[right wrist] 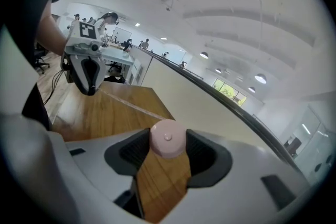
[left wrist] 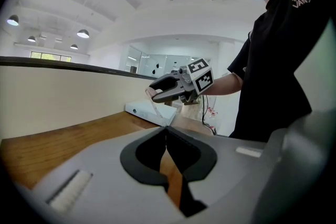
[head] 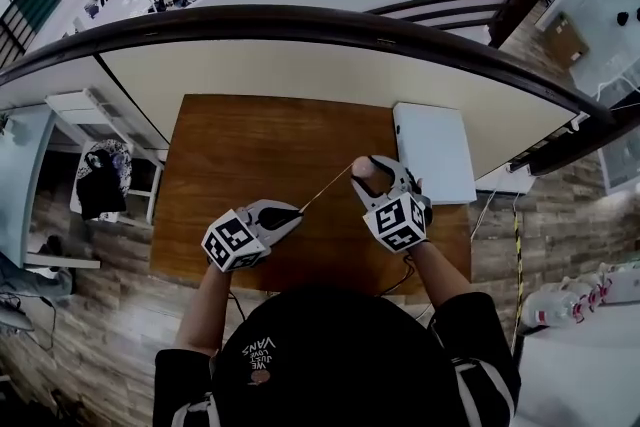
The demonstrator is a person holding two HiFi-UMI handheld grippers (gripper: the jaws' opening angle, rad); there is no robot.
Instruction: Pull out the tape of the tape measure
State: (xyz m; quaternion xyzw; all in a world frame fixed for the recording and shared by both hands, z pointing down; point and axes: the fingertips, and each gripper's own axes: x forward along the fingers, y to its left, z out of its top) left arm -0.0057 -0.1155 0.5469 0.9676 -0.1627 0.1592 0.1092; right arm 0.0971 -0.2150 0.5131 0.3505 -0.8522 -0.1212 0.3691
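Note:
A small round pink tape measure [head: 362, 169] sits between the jaws of my right gripper [head: 368, 179], held above the wooden table [head: 240, 155]. In the right gripper view its pink case [right wrist: 167, 138] fills the gap between the dark pads. A thin strip of tape [head: 325, 187] runs taut from the case down and left to my left gripper [head: 296, 213], which is shut on the tape's end. In the left gripper view the jaws meet in a closed line, and the tape [left wrist: 159, 114] rises toward the right gripper [left wrist: 160, 93].
A flat white box [head: 433, 150] lies at the table's far right corner. A curved cream parapet with a dark rail [head: 300, 25] stands right behind the table. A cable [head: 398, 275] hangs off the near edge by the person's right arm.

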